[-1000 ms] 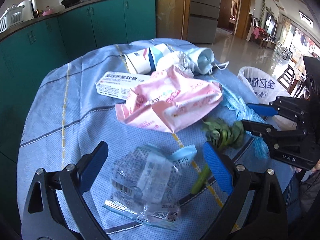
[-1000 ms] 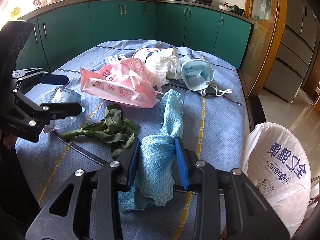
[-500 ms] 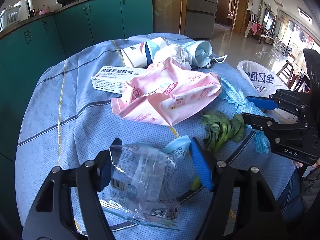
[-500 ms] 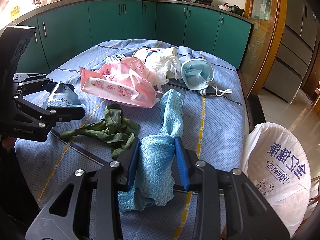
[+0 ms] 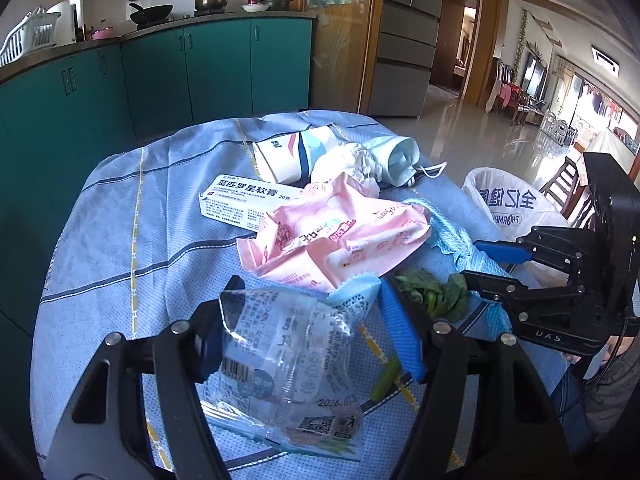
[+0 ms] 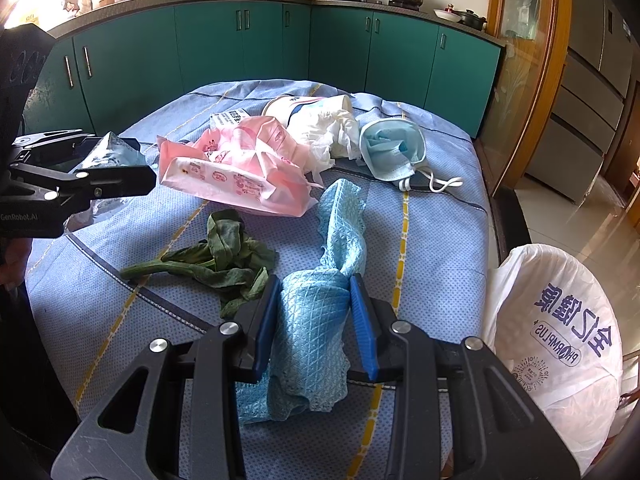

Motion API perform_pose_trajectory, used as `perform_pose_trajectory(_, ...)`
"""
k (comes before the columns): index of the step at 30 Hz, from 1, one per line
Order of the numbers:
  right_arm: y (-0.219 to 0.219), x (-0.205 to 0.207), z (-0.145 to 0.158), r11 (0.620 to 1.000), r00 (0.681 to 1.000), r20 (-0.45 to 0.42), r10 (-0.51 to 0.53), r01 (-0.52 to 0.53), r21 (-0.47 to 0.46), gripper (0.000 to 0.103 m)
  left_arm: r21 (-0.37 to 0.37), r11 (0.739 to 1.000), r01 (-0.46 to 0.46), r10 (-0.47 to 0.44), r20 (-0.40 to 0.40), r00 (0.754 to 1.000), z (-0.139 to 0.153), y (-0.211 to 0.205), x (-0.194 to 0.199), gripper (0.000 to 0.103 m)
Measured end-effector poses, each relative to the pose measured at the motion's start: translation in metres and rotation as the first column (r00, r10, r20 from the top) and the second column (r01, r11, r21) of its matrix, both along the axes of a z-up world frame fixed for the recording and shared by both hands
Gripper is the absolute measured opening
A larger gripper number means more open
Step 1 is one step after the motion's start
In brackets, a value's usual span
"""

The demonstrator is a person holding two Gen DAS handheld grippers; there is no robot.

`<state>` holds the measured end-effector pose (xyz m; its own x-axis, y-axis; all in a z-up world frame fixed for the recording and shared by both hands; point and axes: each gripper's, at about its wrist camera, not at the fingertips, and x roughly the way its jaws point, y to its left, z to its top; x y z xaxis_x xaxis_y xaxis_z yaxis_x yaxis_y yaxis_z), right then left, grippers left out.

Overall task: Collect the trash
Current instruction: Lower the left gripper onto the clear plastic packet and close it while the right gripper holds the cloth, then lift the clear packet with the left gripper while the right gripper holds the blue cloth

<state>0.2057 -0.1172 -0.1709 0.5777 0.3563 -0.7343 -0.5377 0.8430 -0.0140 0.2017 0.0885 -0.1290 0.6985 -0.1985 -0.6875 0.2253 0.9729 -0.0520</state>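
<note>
— Across the round table [image 6: 440, 240], what lies on the blue checked cloth?

— Trash, mostly. Off its right edge stands a white printed trash bag [image 6: 560, 332], mouth open. On the cloth, the biggest piece is a pink wipes packet [image 6: 236, 176], crumpled, near the middle. Behind it lie a paper cup [image 6: 292, 108] on its side, stuffed with white tissue [image 6: 332, 136], and a white ointment box [image 5: 240, 204] partly under the pink packet.

— And the face mask?

— A blue face mask [image 6: 392, 152] sits just right of the tissue, its ear loops trailing toward the table's edge.

— What does the right gripper [image 6: 316, 324] have?

— A blue waffle-weave cloth [image 6: 312, 320], bunched between its narrow-set pads; the far end of it trails up the table.

— The left gripper [image 5: 304, 332]?

— Its jaws have just been closing and now press from both sides on a clear plastic wrapper [image 5: 288, 356] with a barcode, standing half wide around it, near the table's front edge.

— Anything smaller?

— Wilted green vegetable leaves [image 6: 224, 256] with a stalk, lying between the two grippers.
</note>
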Motion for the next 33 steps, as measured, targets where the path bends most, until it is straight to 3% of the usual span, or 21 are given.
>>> perform_pose_trajectory(23,0.0002,0.0001,-0.0002,1.0,1.0,-0.001,0.0,0.0,-0.001,0.036,0.007,1.0,-0.004,0.005,-0.012,1.0,-0.0051,-0.001,0.0019,0.069)
perform_pose_trajectory(33,-0.0006,0.0,0.0001,1.0,1.0,0.0,-0.002,0.002,0.001,0.036,0.037,0.999,-0.012,0.014,-0.046,0.999,-0.0088,0.0043,0.0025,0.078)
